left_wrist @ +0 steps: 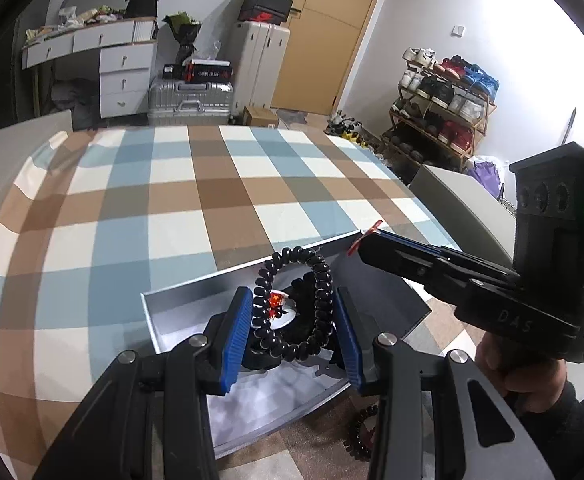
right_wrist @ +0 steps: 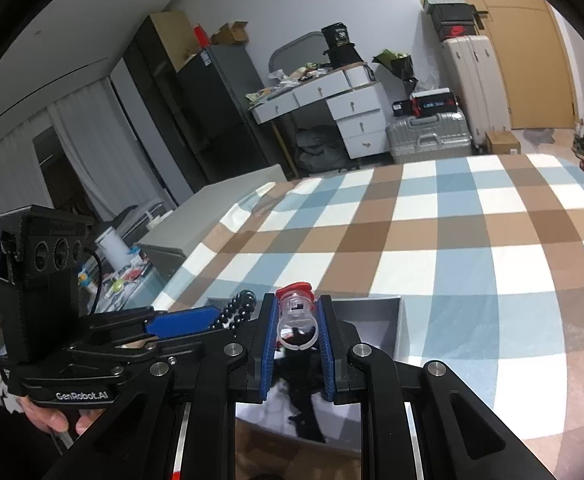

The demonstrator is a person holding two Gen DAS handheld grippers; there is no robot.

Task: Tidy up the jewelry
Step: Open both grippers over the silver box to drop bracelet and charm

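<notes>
Left gripper: your left gripper [left_wrist: 292, 336] has its ribbed blue pads [left_wrist: 234, 340] pressed on a black beaded bracelet [left_wrist: 292, 304], a loop of glossy, disc-shaped beads standing upright between them.
Right gripper: your right gripper [right_wrist: 297, 344] is narrowed on a clear plastic ring [right_wrist: 296, 320] with a split band and a red top, pinched between its ribbed blue pads [right_wrist: 271, 344].
Box: a shallow rectangular grey box [left_wrist: 180, 320] with smooth walls lies just below and ahead of both grippers; inside it, under the bracelet, you see dark pieces and a round white item with red, too hidden to name.
Spare bracelet: a dark red-brown beaded bracelet [left_wrist: 361, 432] lies under your left gripper, outside the box's near wall.
Surface: the box rests on a desk [left_wrist: 132, 208] covered in a flat blue, brown and cream check.
</notes>
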